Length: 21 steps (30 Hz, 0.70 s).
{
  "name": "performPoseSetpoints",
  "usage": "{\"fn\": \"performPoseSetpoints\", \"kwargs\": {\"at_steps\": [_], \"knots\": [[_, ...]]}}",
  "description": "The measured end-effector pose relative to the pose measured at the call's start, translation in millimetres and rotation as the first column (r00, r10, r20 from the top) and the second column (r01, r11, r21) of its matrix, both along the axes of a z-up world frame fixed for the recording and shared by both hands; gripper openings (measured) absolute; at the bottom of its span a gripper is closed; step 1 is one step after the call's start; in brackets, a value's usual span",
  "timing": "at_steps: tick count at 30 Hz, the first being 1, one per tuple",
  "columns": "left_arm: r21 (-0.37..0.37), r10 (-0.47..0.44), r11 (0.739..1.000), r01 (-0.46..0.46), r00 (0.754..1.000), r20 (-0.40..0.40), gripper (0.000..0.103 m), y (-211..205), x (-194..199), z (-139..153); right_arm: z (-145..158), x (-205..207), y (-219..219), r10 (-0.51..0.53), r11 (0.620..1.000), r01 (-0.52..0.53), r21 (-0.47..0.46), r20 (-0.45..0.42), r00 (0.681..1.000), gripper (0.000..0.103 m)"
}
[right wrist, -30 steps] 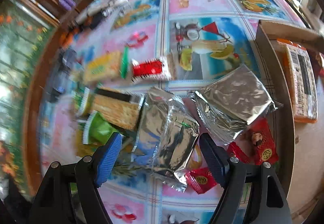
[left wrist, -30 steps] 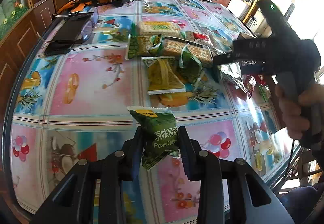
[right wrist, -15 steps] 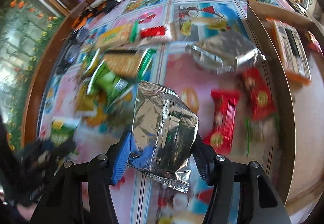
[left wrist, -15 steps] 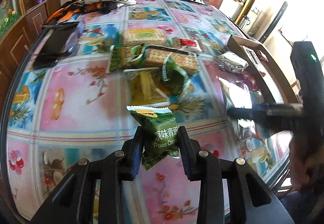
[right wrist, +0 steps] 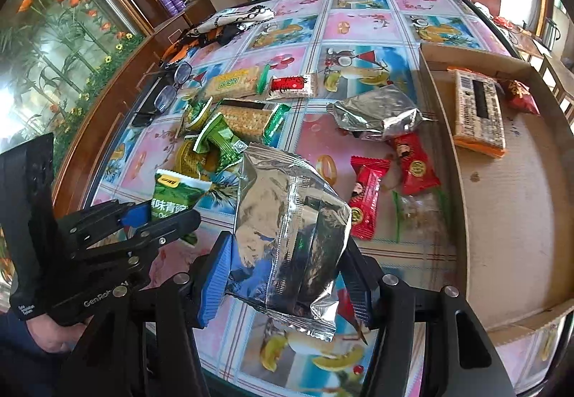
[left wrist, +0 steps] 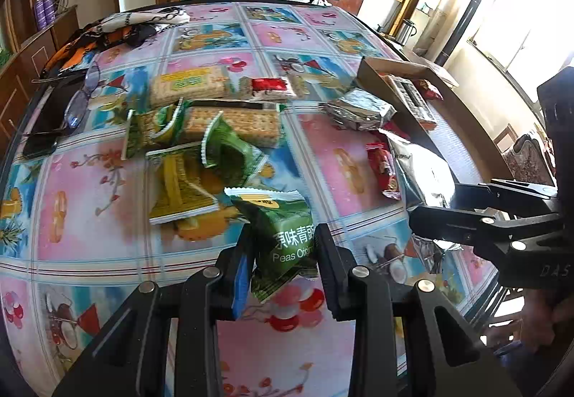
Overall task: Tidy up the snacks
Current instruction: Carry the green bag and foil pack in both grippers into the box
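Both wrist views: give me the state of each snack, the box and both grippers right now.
Left gripper: shut on green pea packet, lifted off the table.
Right gripper: shut on silver foil packet, lifted.
Second silver packet: lying crumpled on the table.
Two red candies: lying flat beside the box.
Cardboard box: open, holding a cracker pack and a red snack.

green pea packet (left wrist: 287, 239) in left tool (left wrist: 283, 267)
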<state>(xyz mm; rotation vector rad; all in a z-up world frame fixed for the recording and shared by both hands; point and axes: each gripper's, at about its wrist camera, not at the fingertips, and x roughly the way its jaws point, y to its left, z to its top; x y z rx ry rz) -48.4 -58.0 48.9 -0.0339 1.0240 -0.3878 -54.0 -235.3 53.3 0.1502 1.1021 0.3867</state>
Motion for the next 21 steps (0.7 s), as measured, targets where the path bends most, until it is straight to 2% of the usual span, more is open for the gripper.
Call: {"fn": "performPoseSetpoints", "kwargs": {"at_steps": [21], "knots": [[0.022,-0.074,0.997,0.073,0.996,0.048,0.032,-49,8,31,26,-13,-67,-0.125,0.988,0.119,0.097,0.066,0.99,0.063]]}}
